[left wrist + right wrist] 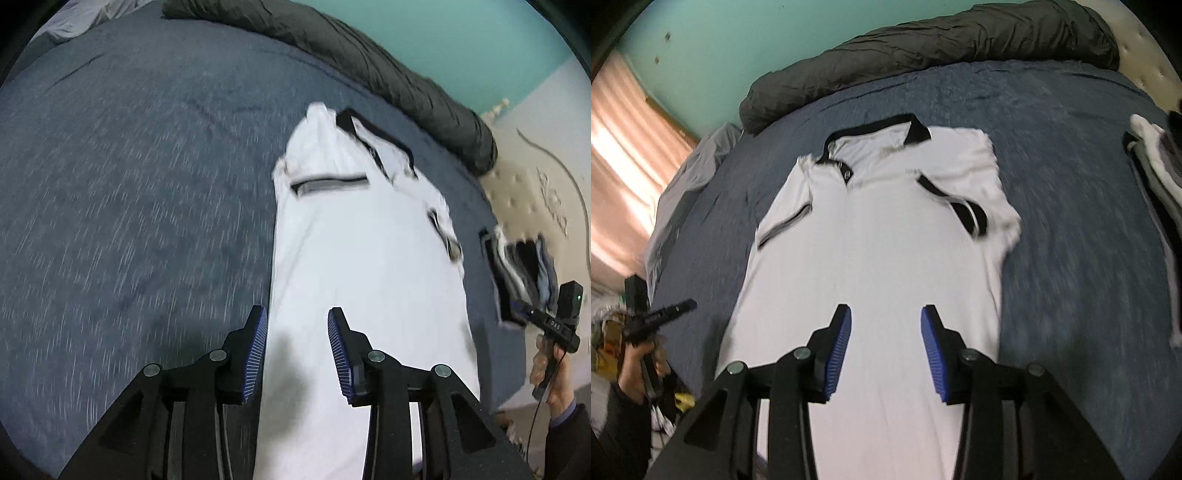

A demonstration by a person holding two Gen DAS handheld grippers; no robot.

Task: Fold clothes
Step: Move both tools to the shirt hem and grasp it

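Observation:
A white polo shirt [879,240] with a black collar [879,127] lies face up on the blue bedspread [1071,221], collar at the far end. Both sleeves, edged in black trim [971,218], lie folded in over the chest. My right gripper [886,314] hovers open over the shirt's lower middle, nothing between its blue pads. In the left wrist view the shirt [362,258] runs away from me, and my left gripper [297,314] stands open over its left edge near the hem, holding nothing.
A stack of folded clothes [1156,158] sits right of the shirt near the cream headboard [524,199]. A rolled dark grey duvet [923,48] lines the bed's far edge. A hand [546,365] grips the other gripper's handle. A pink curtain [628,147] hangs at left.

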